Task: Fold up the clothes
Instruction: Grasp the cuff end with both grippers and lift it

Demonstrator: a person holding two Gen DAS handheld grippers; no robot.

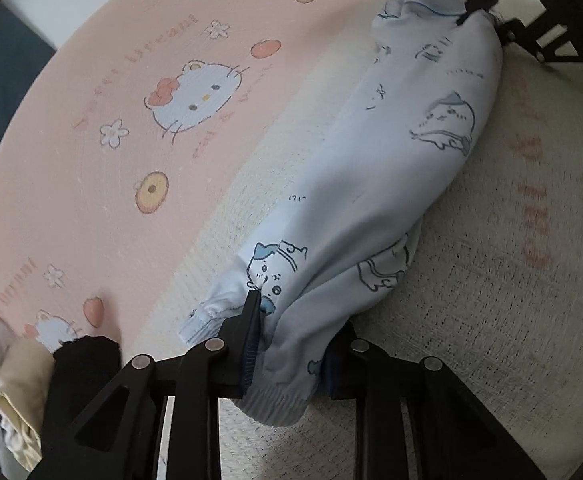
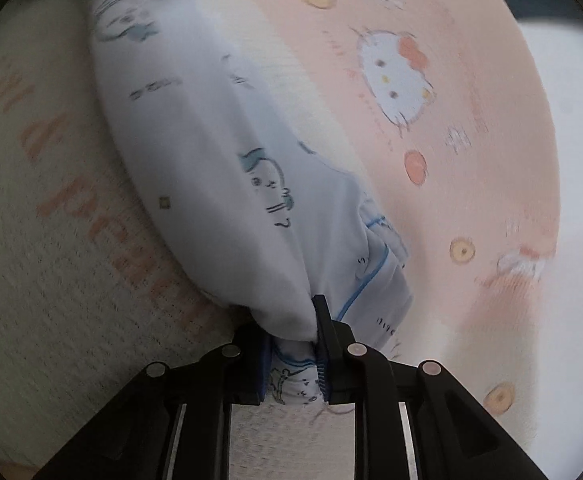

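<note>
You are holding a pale blue garment (image 1: 375, 184) stretched between your two grippers, just above a bed cover (image 1: 103, 208) that is pink with cartoon cats, flowers and orange fruit on one side and cream with pink lettering on the other. The cloth is soft and light, printed all over with small line-drawn cartoon animals touched with darker blue, and it hangs as a long, loosely bunched roll rather than lying flat. Your left gripper (image 1: 291, 340) pinches the end that has a ribbed cuff, its blue-padded fingers (image 1: 251, 332) pressed into the gathered fabric on both sides. Your right gripper (image 2: 293, 344) pinches the opposite end, where a thin bright-blue line of trim runs across the folds; its fingers (image 2: 325, 344) are closed tight on the bunched cloth. From the left wrist view, the right gripper shows at the top corner, gripping the far end. A small heap of other clothes (image 1: 15, 384) lies at the lower left edge of that view.
</note>
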